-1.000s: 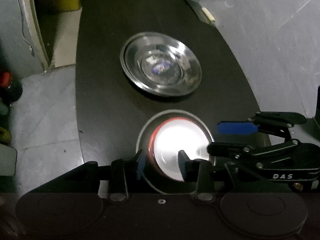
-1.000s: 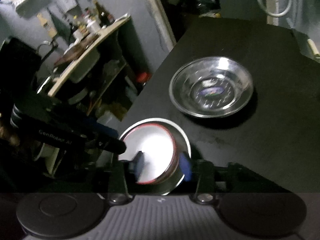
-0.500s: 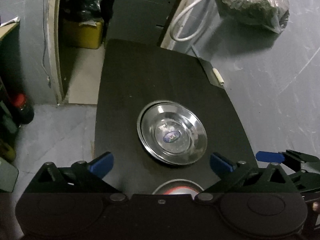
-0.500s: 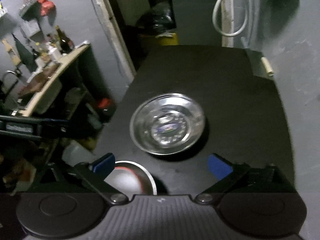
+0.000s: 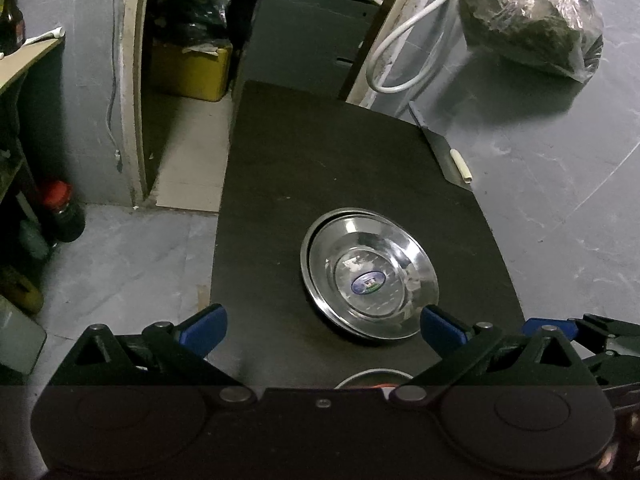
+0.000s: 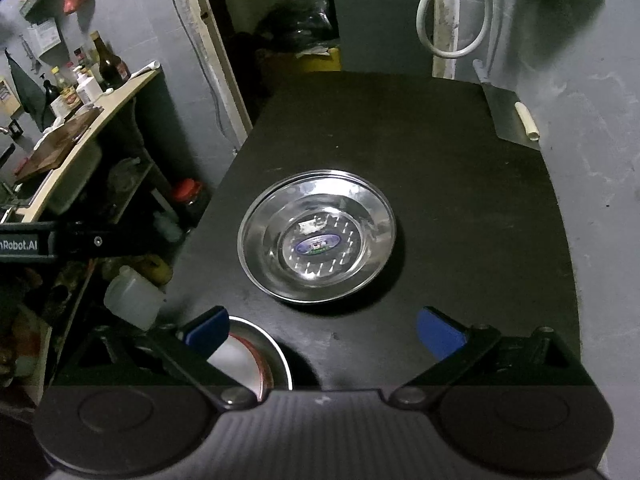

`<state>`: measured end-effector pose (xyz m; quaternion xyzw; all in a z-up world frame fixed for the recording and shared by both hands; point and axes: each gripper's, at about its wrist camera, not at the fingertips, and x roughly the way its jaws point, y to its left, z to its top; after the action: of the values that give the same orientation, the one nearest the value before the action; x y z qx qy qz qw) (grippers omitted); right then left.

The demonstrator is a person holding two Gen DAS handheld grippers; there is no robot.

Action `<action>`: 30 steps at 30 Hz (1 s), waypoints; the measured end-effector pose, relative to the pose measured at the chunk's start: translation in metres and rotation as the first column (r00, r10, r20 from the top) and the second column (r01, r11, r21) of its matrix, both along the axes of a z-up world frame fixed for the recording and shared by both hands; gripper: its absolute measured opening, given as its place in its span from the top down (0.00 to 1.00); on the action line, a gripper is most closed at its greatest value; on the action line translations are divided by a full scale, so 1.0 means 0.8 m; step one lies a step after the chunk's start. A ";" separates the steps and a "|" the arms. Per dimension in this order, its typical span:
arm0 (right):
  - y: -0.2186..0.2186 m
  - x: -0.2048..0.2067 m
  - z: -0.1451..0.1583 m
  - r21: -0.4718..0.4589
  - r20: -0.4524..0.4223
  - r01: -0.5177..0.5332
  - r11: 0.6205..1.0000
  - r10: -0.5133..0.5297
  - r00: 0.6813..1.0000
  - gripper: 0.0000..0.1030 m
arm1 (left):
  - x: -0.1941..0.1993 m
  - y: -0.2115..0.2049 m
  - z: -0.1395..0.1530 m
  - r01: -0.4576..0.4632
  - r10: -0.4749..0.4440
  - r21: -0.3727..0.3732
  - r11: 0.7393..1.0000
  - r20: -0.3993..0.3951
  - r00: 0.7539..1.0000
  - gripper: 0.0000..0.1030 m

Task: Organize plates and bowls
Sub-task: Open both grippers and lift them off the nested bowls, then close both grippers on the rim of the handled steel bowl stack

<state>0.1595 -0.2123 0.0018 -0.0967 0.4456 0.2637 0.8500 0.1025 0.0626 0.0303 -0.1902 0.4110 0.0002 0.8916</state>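
A stack of shiny steel plates (image 5: 370, 278) with a blue sticker in the middle sits on the black table (image 5: 320, 168); it also shows in the right wrist view (image 6: 316, 240). A steel bowl holding a red-rimmed white bowl (image 6: 252, 356) sits at the near edge, mostly hidden under the gripper bodies; only its rim (image 5: 372, 380) shows in the left wrist view. My left gripper (image 5: 322, 326) is open and empty, held above the table near the plates. My right gripper (image 6: 322, 328) is open and empty, its left fingertip over the bowl.
A grey wall runs along the table's right side, with a knife (image 5: 452, 160) lying by it. A white hose (image 5: 400, 52) and a plastic bag (image 5: 528, 24) hang at the back. Bottles (image 5: 60, 212) and a cluttered counter (image 6: 72, 132) stand left of the table.
Both grippers have opened, let go of the red-rimmed bowl and drawn back and up. The bowl stays in the steel bowl at the near edge.
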 end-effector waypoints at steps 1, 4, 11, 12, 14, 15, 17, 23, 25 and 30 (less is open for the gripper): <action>0.001 0.000 0.000 -0.001 -0.003 -0.001 1.000 0.001 1.000 0.00 | 0.000 0.000 -0.001 -0.002 0.002 0.002 1.000 -0.001 1.000 0.01; 0.002 0.000 -0.005 -0.011 -0.008 -0.004 1.000 0.004 1.000 0.00 | 0.000 0.002 -0.004 -0.004 0.004 0.012 1.000 -0.009 1.000 0.01; 0.005 -0.014 -0.045 -0.217 0.045 -0.036 0.976 0.047 0.998 0.00 | -0.002 0.006 -0.026 0.008 0.000 0.079 0.997 -0.105 0.994 0.01; 0.006 -0.017 -0.054 -0.260 0.045 -0.043 0.965 0.057 0.997 0.00 | -0.004 0.009 -0.031 0.004 0.005 0.076 0.997 -0.118 0.993 0.01; 0.005 -0.022 -0.066 -0.294 0.021 -0.051 0.955 0.060 0.998 0.00 | -0.007 0.014 -0.039 0.005 0.005 0.064 0.998 -0.147 0.989 0.01; 0.004 -0.024 -0.070 -0.289 0.006 -0.052 0.956 0.056 0.998 0.00 | -0.009 0.014 -0.042 0.009 0.002 0.069 0.998 -0.159 0.987 0.01; 0.002 -0.026 -0.075 -0.283 -0.022 -0.052 0.958 0.048 0.999 0.00 | -0.010 0.013 -0.050 0.024 -0.006 0.094 0.995 -0.187 0.982 0.01; 0.001 -0.032 -0.083 -0.312 -0.030 -0.044 0.949 0.037 0.999 0.00 | -0.013 0.006 -0.056 0.083 -0.048 0.153 0.985 -0.219 0.974 0.01; 0.003 -0.032 -0.084 -0.323 -0.034 -0.048 0.945 0.039 0.999 0.00 | -0.013 -0.001 -0.057 0.111 -0.061 0.219 0.969 -0.222 0.973 0.01; 0.008 -0.031 -0.083 -0.329 -0.026 -0.064 0.942 0.059 0.998 0.00 | -0.015 -0.001 -0.053 0.148 -0.087 0.286 0.947 -0.215 0.973 0.01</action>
<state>0.1349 -0.2060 -0.0645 -0.2492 0.4870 0.2124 0.8097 0.0908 0.0619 -0.0121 -0.0266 0.5042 0.0286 0.8627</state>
